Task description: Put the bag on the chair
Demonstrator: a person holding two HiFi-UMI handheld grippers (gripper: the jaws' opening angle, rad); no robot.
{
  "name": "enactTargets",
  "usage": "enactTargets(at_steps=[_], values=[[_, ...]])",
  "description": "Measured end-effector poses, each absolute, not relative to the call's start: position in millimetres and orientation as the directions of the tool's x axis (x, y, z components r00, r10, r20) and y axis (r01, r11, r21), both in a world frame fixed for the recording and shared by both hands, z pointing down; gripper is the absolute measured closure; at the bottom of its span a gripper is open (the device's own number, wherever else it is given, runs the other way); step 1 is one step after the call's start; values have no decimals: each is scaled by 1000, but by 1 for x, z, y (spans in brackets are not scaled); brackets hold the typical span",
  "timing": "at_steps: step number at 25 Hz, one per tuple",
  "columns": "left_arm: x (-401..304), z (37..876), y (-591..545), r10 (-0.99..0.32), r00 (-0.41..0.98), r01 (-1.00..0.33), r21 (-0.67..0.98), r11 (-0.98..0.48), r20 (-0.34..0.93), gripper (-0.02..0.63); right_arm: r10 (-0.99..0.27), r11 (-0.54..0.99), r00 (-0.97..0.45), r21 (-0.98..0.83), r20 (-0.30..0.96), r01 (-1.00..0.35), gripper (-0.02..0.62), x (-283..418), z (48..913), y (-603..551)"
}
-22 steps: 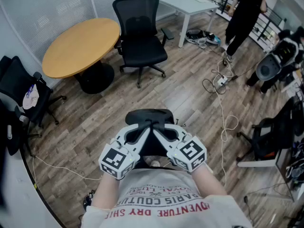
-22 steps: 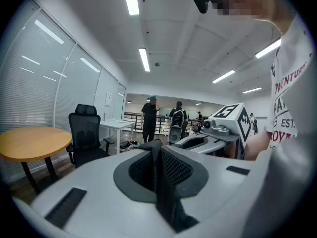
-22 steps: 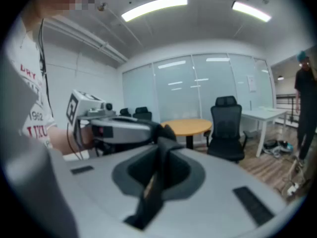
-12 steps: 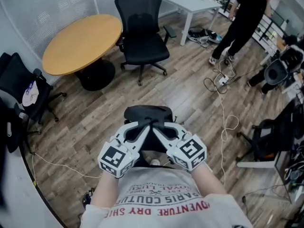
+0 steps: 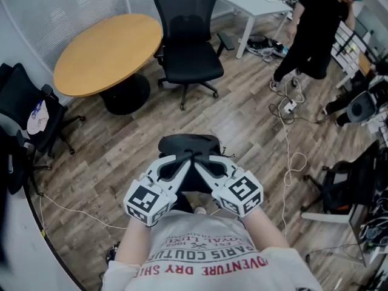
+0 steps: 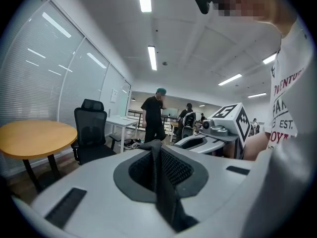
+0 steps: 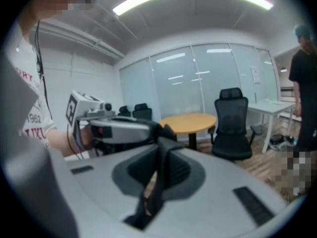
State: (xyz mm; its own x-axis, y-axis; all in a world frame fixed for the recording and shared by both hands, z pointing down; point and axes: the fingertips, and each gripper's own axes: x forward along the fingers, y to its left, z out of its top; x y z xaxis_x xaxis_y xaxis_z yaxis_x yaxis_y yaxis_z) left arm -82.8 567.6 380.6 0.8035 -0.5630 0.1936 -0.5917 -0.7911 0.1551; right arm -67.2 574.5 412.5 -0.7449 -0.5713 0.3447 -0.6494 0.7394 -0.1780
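Two grippers shared one load. The bag point(image 5: 189, 145) hung in front of my chest, well short of the chair point(image 5: 189, 47). My left gripper point(image 5: 183, 161) had its fingers drawn narrow on a dark strip of the bag's material. My right gripper point(image 5: 201, 161) pinched another strip the same way just beside it, so the two sets of tips nearly met above the bag.

By my reckoning the pick-up was done and the rest was not. The bag had yet to be carried across the open floor to the chair, lowered onto the seat and let go. The seat looked bare and faced roughly toward me.

A round table point(image 5: 106, 50) stood just left of the chair, and a white desk point(image 5: 257, 2) stood behind it to the right. A person in black point(image 5: 315, 23) stood well to the right of the chair, and cables point(image 5: 291, 156) trailed over the floor on that same side. A second chair point(image 5: 27, 111) sat far to the left, past the table, with something pale on it.

My grippers covered most of the bag. I could not tell whether the strips I held were handles or folded edges, nor how far the bag hung above the floor.
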Motion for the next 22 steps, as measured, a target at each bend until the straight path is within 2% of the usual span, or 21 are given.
enactTargets(at_steps=[15, 22], values=[[-139, 385, 418, -439, 874, -475, 177, -862, 207, 553, -632, 663, -694, -224, 346, -715, 548, -123, 417, 416], [-142, 383, 356, -445, 870, -479, 148, -865, 211, 552, -642, 655, -690, -229, 334, -720, 548, -125, 415, 357]])
